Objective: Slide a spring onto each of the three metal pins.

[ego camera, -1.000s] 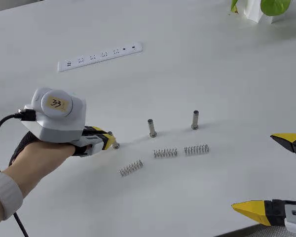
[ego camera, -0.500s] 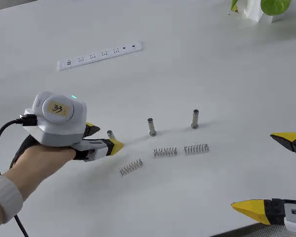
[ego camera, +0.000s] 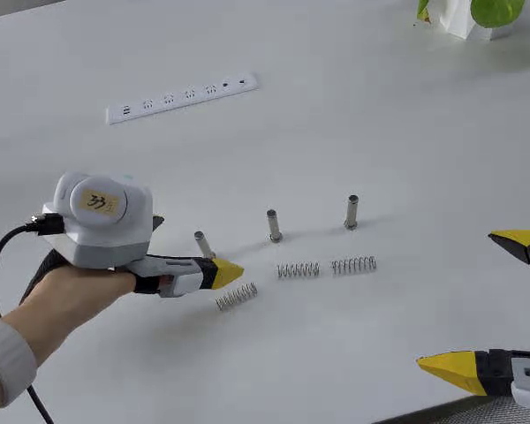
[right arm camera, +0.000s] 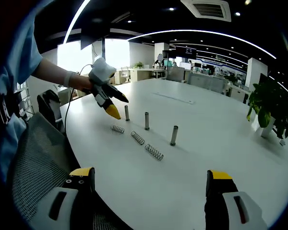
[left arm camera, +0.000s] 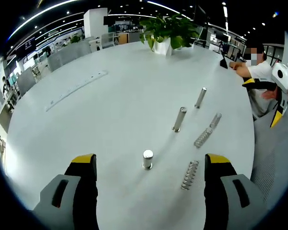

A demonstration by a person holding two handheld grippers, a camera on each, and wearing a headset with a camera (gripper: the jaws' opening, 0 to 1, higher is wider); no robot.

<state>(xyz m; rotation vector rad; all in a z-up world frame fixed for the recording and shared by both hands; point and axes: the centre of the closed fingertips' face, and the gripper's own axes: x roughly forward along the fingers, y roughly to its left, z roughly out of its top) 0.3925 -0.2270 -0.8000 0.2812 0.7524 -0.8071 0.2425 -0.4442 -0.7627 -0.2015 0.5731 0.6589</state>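
We judge that nothing that counts is done yet: none of the three pins wears a spring. The left gripper (left arm camera: pixel 150 163) has its jaws spread wide and holds nothing. The near pin (ego camera: pixel 203 244) stands on the table (ego camera: pixel 353 124) between those jaws, about level with their tips in the left gripper view. The near spring (ego camera: pixel 237 296) lies flat just beside the tip of one jaw, on its inner side, and is not touching it as far as we can tell. Farther ahead of this gripper stand the middle pin (ego camera: pixel 273 226) and the far pin (ego camera: pixel 352 212), both bare. The middle spring (ego camera: pixel 298 270) and the far spring (ego camera: pixel 353 264) lie flat near them but apart. The right gripper (ego camera: pixel 477 300) is likewise spread and empty, and all the pins and springs lie well ahead of its jaws. So all three springs are left to fit, and each must first be picked off the table. We take the near spring, beside the left gripper, as the likely first.
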